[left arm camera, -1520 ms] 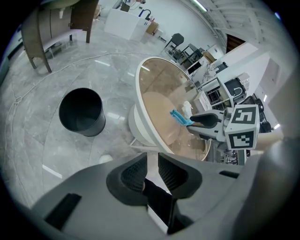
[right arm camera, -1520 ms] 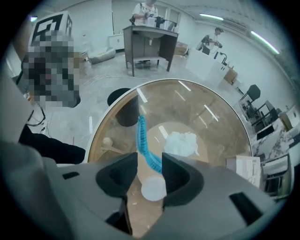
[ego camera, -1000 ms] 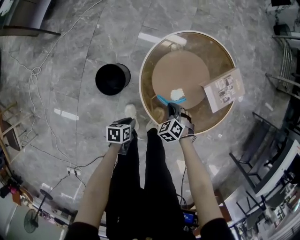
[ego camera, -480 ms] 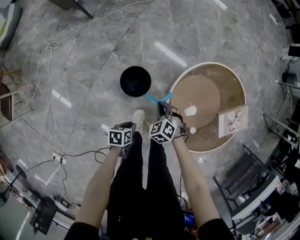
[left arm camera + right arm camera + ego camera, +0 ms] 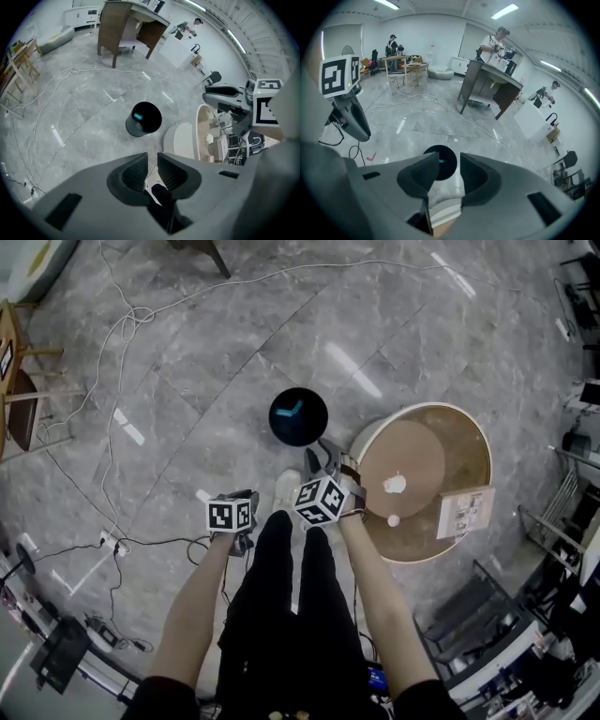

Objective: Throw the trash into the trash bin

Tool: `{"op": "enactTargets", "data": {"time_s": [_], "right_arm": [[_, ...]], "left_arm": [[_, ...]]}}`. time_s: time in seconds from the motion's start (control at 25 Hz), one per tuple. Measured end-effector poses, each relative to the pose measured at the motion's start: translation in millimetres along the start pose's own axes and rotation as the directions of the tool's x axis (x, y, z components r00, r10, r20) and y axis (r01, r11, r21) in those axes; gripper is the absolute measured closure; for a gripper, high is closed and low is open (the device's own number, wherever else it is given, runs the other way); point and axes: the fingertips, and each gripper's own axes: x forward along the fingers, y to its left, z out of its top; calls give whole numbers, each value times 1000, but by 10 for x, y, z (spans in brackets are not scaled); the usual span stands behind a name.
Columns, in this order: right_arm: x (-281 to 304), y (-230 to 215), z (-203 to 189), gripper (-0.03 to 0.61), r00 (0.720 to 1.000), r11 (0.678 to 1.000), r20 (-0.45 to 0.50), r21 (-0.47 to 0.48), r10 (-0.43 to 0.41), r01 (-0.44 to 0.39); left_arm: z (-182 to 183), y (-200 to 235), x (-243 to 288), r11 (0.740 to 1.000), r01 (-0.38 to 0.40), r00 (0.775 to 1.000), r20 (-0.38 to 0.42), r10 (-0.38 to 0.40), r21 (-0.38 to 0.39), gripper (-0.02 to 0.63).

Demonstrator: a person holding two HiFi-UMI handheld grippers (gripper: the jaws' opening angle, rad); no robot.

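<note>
Since the blue strip [image 5: 292, 412] already lies inside the black trash bin [image 5: 317, 430], the head view shows the right gripper [image 5: 320, 457] hanging near the bin's edge. Its fingers are opening with nothing between them, a release position that I judge proper for a drop. A white crumpled wad [image 5: 395, 484] and a small pale ball [image 5: 393, 519] sit on the round desk [image 5: 452, 439], near a printed card [image 5: 465, 510]. I take these two to be the trash still to clear. A second earlier the strip was pinched in those fingers over the desk. Half a second ago it was clamped in them short of the bin.

Left gripper view: the left gripper [image 5: 153, 159] is held low and aside, evidently idle. Its fingers stand close together with a slim gap, gripping nothing. A shoe and a trouser leg show behind them. The bin stands ahead on the floor, the blue piece visible inside.

Right gripper view: the fingers are apart and the bin's mouth shows through the gap. There appears to be a blue glint within, though it is small. The aim is plainly on the bin.
</note>
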Motion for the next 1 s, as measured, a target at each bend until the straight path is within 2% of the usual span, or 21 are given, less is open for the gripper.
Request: {"op": "enactTargets", "data": {"time_s": [0.12,0.28,0.36,0.44,0.52,0.56,0.64,0.72,0.76,0.84,0.92,1.0], "right_arm": [[-378,-11,-125,437,1000,1000,-20,6,-23,24],[-1166,-54,-417,456,996,993,-43,84,-77,80],[-1607,-109,-585,495,992,980,-23,153,-125,127],[-2033,-214,-739,567,984,951,12,259,-177,168],[-2442,-352,-858,575,972,888,47,418,-232,191],[-2649,-422,-902,575,962,836,65,512,-266,196],[-3095,-574,-960,575,930,709,119,683,-346,176],[-3597,-727,-1005,575,877,588,182,798,-445,133],[-3856,-788,-1035,575,842,537,205,836,-499,115],[-4353,-873,-1107,577,764,456,232,886,-602,90],[-4780,-909,-1136,577,689,406,248,911,-681,73],[-5106,-913,-1106,577,637,397,265,915,-724,71]], "left_arm": [[27,-78,-110,999,7,1000,-5,-7,47,548],[-33,-322,-305,991,19,999,-32,-15,134,548],[-159,-453,-366,986,17,999,-53,-9,167,548],[-248,-592,-403,979,14,997,-76,1,203,551],[-201,-768,-436,964,26,995,-97,0,264,560],[-132,-877,-464,952,37,995,-100,-7,305,569],[24,-1200,-560,917,72,996,-76,-46,392,591],[144,-1695,-730,861,129,991,-32,-130,492,600],[188,-1993,-846,817,161,982,-10,-187,554,601],[258,-2636,-1130,697,203,949,36,-312,687,604],[310,-3254,-1492,574,214,893,79,-443,790,605],[352,-3815,-1917,476,231,807,107,-581,849,606]]}}
